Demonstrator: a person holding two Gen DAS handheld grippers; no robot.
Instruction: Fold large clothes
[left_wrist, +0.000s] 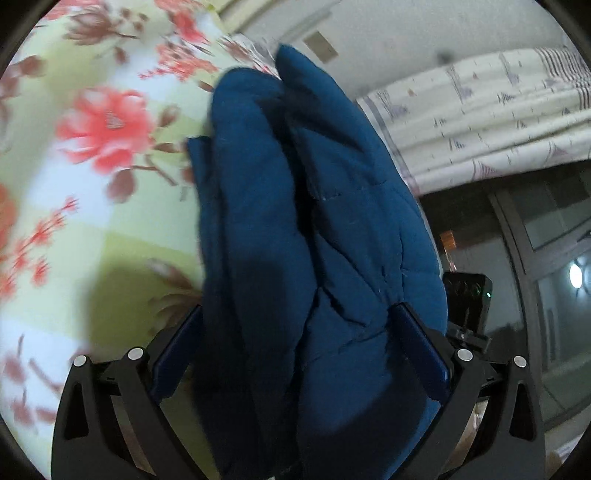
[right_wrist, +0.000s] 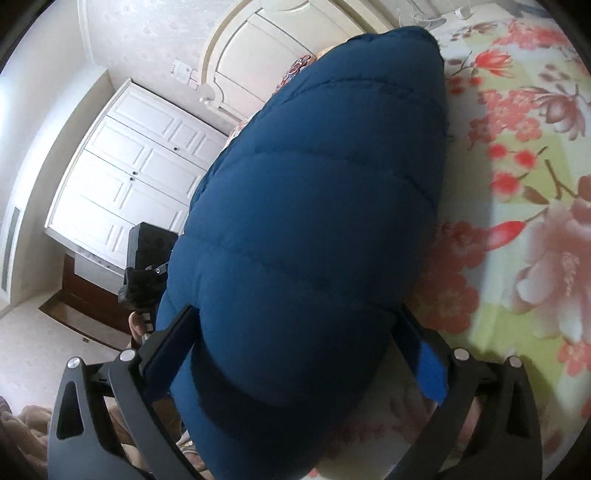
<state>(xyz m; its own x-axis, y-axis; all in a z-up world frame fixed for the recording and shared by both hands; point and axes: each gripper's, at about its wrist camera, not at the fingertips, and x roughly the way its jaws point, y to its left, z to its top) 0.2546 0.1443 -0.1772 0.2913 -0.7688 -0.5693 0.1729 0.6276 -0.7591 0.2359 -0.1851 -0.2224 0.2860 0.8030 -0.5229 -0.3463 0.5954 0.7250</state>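
Blue quilted puffer jacket (left_wrist: 295, 240) is bunched thick in both my left gripper (left_wrist: 299, 347) and right gripper (right_wrist: 295, 343), lifted above the floral bedsheet (left_wrist: 92, 166). Slippery padding could squirt out of either grip and unfold.

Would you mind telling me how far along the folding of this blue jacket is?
Done: the blue quilted jacket is gathered up off the floral bedsheet. In hand: the left gripper and right gripper each clamp a thick bunch of it. Left: no flat, finished fold is visible yet, so laying it down and squaring it remains.
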